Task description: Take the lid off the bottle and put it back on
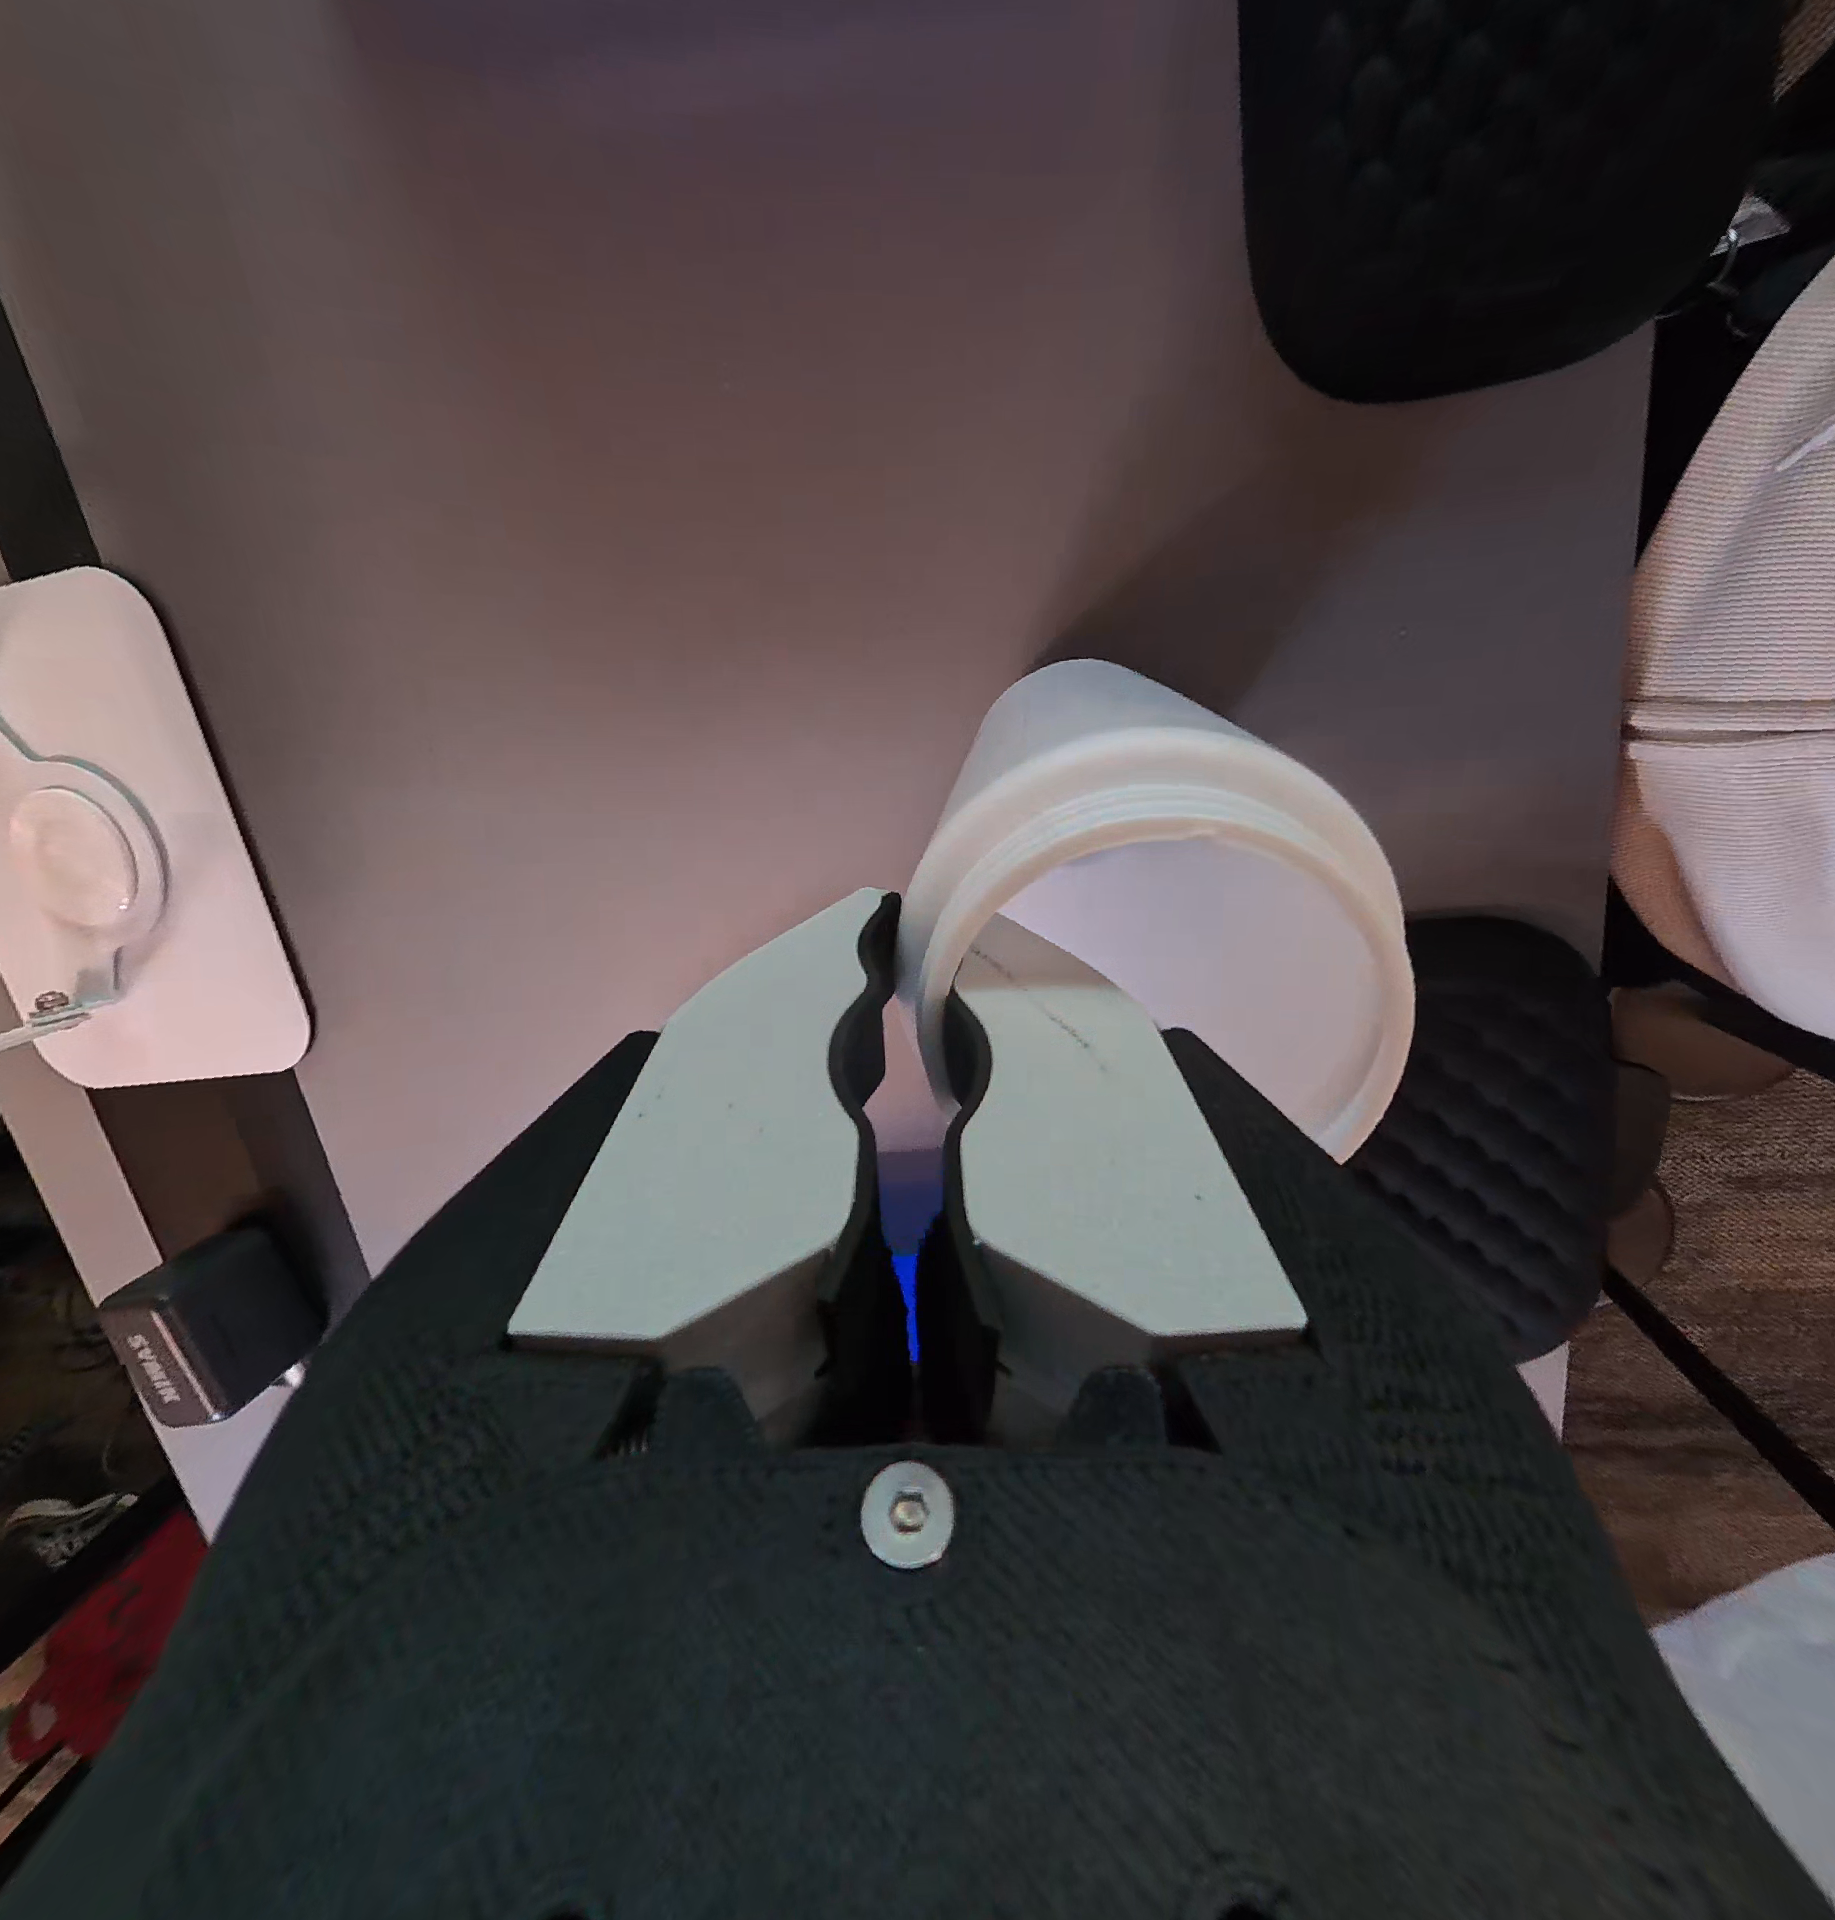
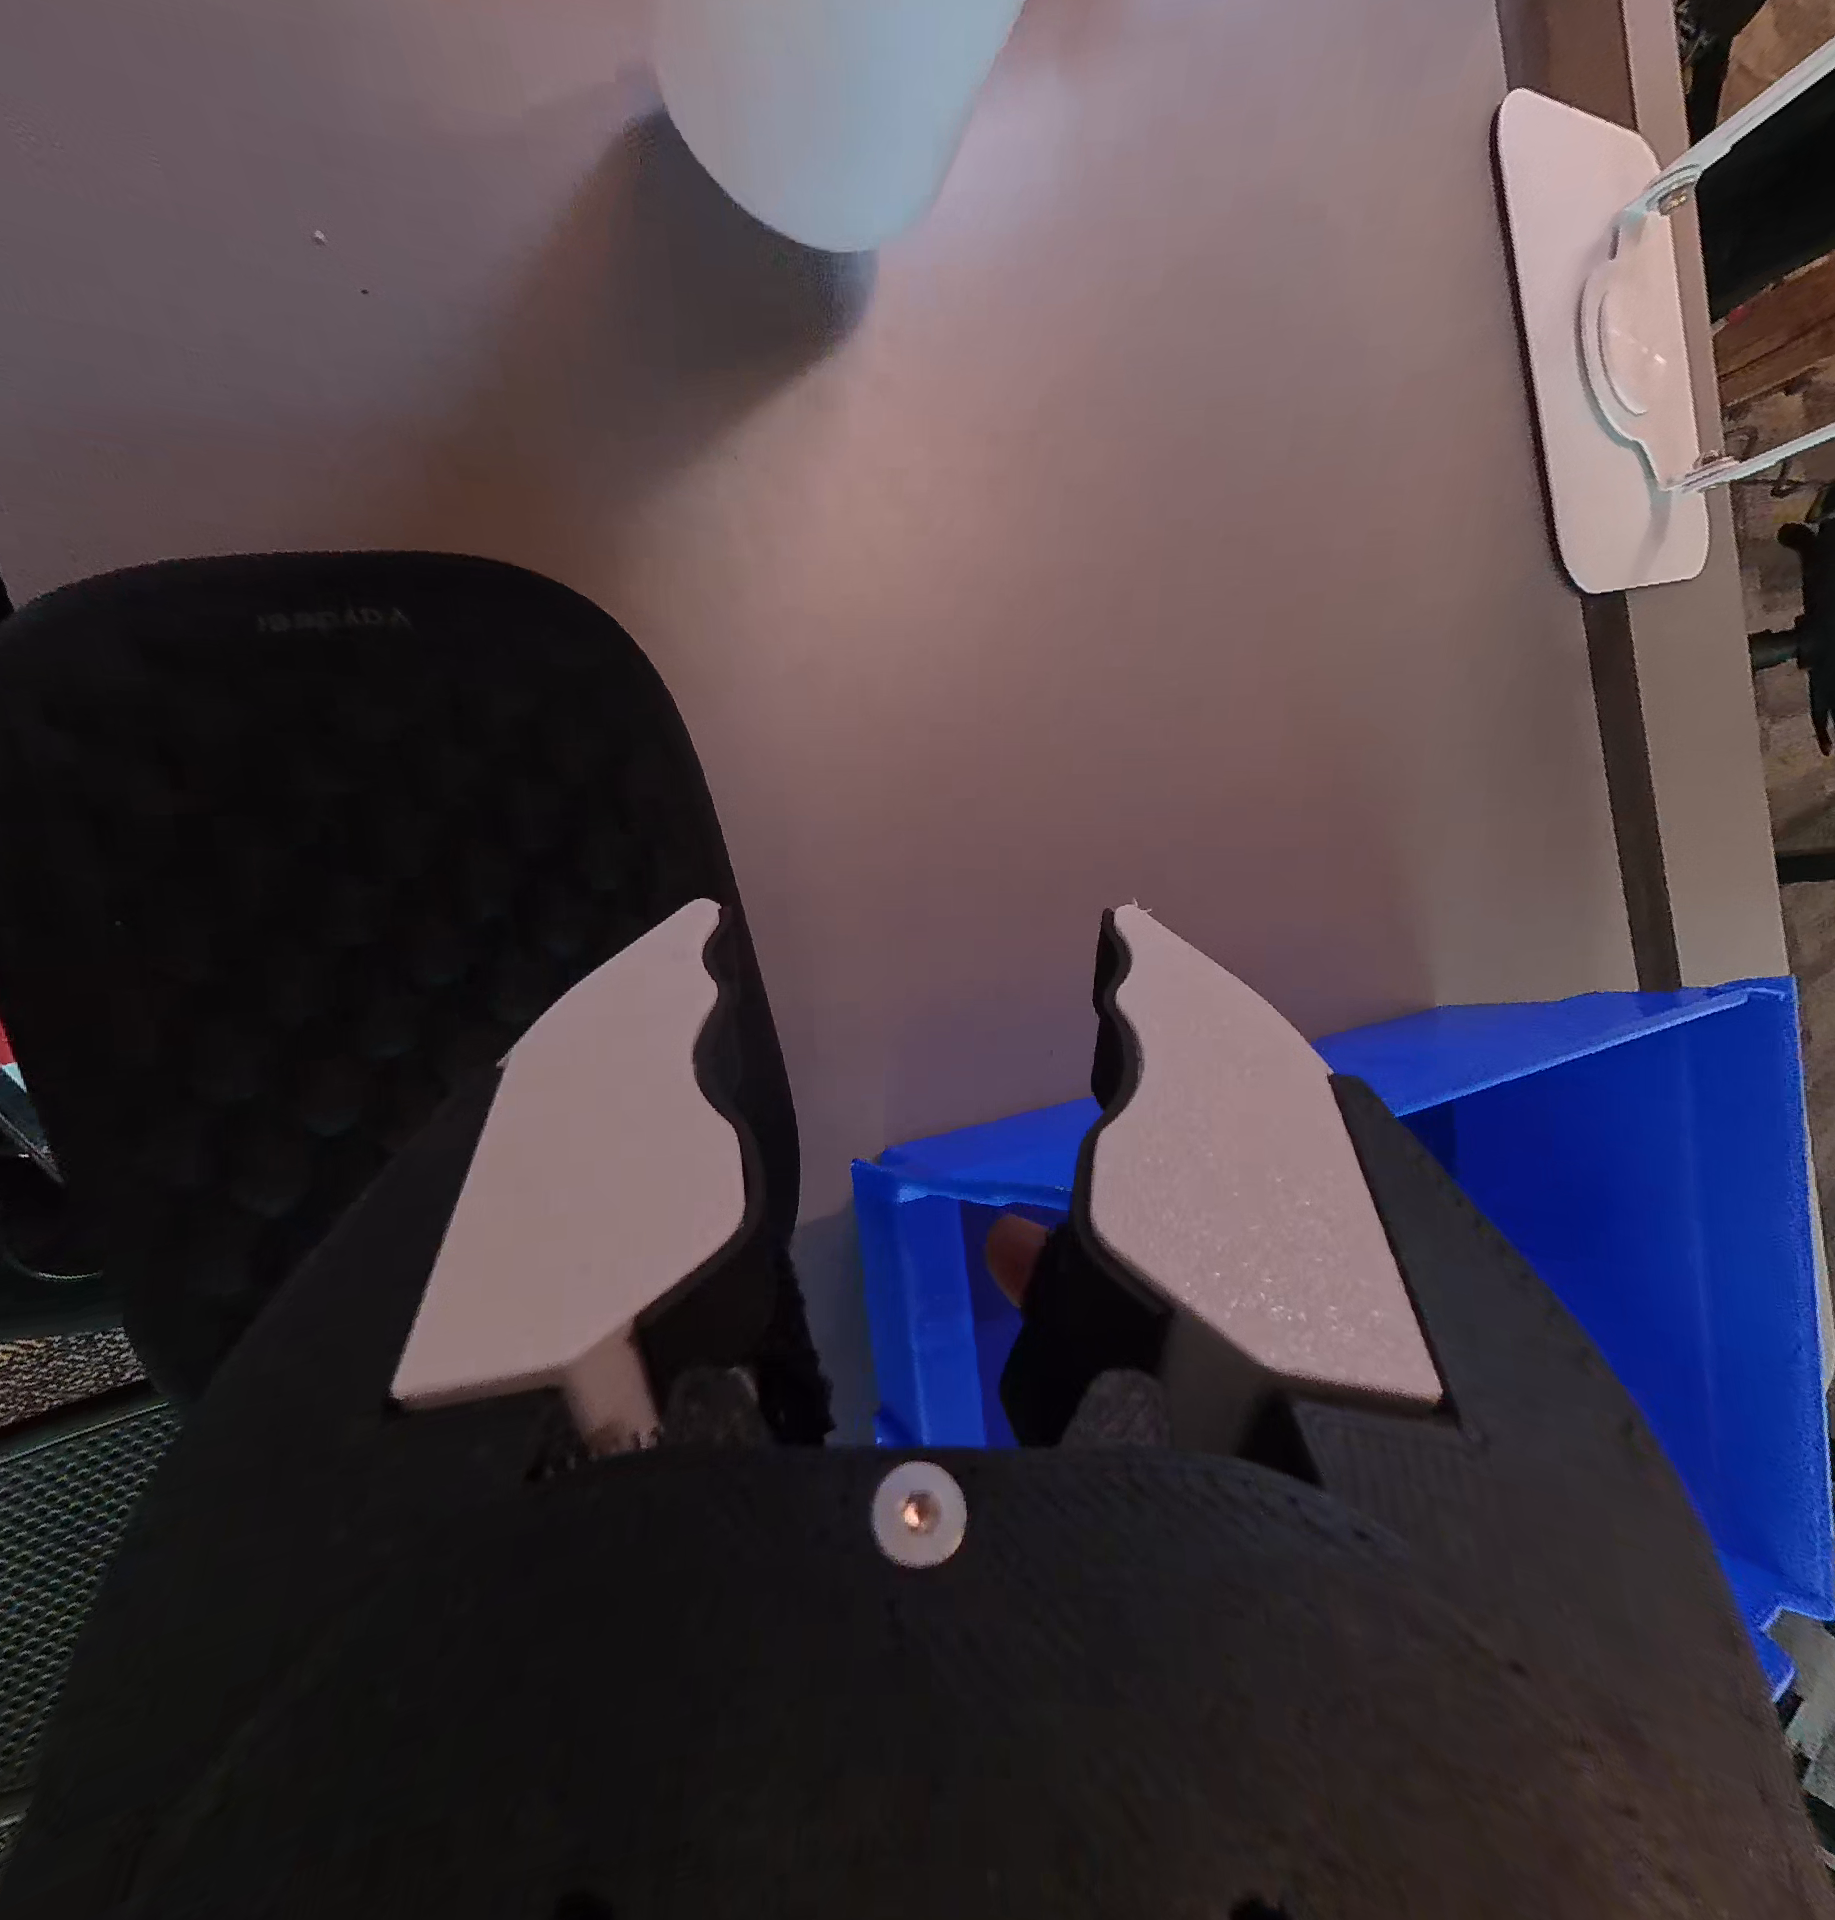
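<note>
1. The white table [image 1: 684,468] is seen in both views; a black textured pad [image 2: 300,883] lies on it, and a blue bin [image 2: 1619,1195] stands at the near right edge in the right wrist view.
2. A white plate with a clear clamp [image 2: 1609,343] is fixed at the table's edge.
3. The white bottle [image 1: 1131,790] is held clear of the table with its mouth turned toward the left wrist camera. The threaded neck is bare; no lid is on it. In the right wrist view a blurred white rounded shape [image 2: 830,114] at the top edge is judged to be the same bottle.
4. The left gripper [image 1: 918,987] is clamped on the bottle's rim wall, one finger inside the mouth and one outside.
5. The right gripper [image 2: 913,997] is spread apart and holds nothing; it hangs over the table between pad and bin.
6. The lid is not found in either view; its place cannot be told.
7. Judgement: the lid is off and refitting remains. A thin rim pinch is likely to pivot, so the bottle should be steadied, the lid brought square to the threads, and turned only once seated.
</note>
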The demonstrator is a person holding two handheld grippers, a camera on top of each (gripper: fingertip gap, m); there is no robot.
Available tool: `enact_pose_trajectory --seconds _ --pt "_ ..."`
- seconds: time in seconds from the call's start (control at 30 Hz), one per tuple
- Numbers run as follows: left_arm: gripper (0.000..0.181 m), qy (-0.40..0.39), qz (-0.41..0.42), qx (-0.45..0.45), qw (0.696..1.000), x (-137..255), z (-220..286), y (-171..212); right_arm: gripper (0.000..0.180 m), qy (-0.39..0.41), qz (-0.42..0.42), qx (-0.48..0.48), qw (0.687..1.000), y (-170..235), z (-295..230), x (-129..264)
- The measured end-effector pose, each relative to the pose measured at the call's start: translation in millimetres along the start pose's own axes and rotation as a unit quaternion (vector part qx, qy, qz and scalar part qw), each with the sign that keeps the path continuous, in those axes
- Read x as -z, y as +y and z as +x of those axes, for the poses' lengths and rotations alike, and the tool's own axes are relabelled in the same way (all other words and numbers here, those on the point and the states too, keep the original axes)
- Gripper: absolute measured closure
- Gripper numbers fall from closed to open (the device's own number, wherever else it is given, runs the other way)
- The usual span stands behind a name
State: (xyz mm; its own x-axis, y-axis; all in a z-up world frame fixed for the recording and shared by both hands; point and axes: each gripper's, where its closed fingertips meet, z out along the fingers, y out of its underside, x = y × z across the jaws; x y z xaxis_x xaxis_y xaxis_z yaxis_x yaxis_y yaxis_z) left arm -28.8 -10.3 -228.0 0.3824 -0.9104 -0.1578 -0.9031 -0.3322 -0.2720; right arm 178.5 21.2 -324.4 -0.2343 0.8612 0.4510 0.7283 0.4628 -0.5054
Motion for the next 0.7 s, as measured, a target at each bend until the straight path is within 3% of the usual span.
enact_pose_trajectory --seconds 0.33,0.57,0.7 --pt "0.174 -0.001 0.007 0.007 1.0 -11.1 -5.3 2.9 0.112 -0.005 -0.004 -0.001 1.0 0.7 -1.2 -3.1" --pt "0.146 -0.021 0.03 0.026 0.999 -2.8 -13.6 1.4 0.112 -0.003 -0.003 -0.003 1.0 1.9 -0.3 -2.4" --pt "0.138 -0.064 0.084 0.039 0.994 25.2 -22.7 -0.4 0.112 -0.001 -0.002 -0.004 1.0 2.3 0.4 -1.0"
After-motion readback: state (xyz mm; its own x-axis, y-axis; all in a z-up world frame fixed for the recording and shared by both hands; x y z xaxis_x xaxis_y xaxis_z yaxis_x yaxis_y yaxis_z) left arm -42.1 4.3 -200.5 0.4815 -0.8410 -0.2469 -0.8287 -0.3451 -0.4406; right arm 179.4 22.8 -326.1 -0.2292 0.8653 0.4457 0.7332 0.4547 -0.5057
